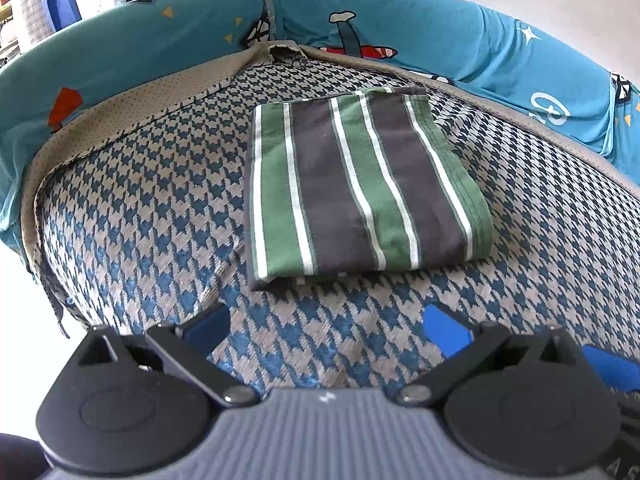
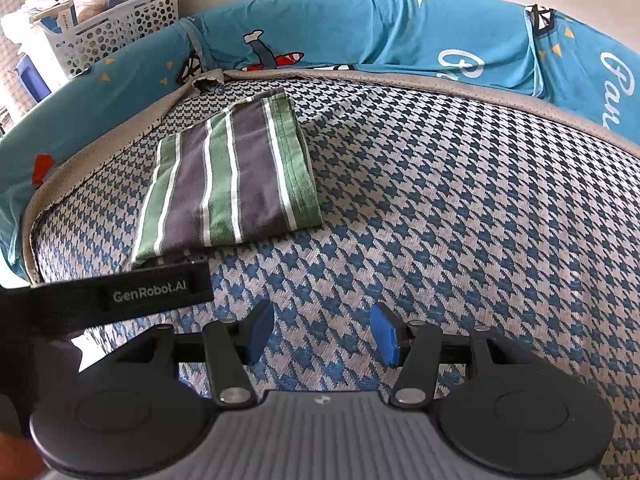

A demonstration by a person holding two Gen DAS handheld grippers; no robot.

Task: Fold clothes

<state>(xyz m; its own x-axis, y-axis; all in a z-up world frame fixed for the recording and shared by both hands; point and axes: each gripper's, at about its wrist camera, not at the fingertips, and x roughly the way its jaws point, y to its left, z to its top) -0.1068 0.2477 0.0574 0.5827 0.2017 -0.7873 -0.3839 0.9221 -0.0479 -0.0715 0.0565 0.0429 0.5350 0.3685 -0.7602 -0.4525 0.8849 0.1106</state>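
While both spread wide, left gripper [image 1: 326,330] and right gripper [image 2: 322,334] short of folded striped garment [image 1: 360,188], nothing pinched.

The houndstooth mat [image 2: 440,184] lies bare across its middle, right side and near edge, with only the folded striped garment [image 2: 228,184] occupying its far left corner, while the teal cushion [image 2: 400,28] walls the far and left edges and a white perforated basket [image 2: 116,32] stands beyond.
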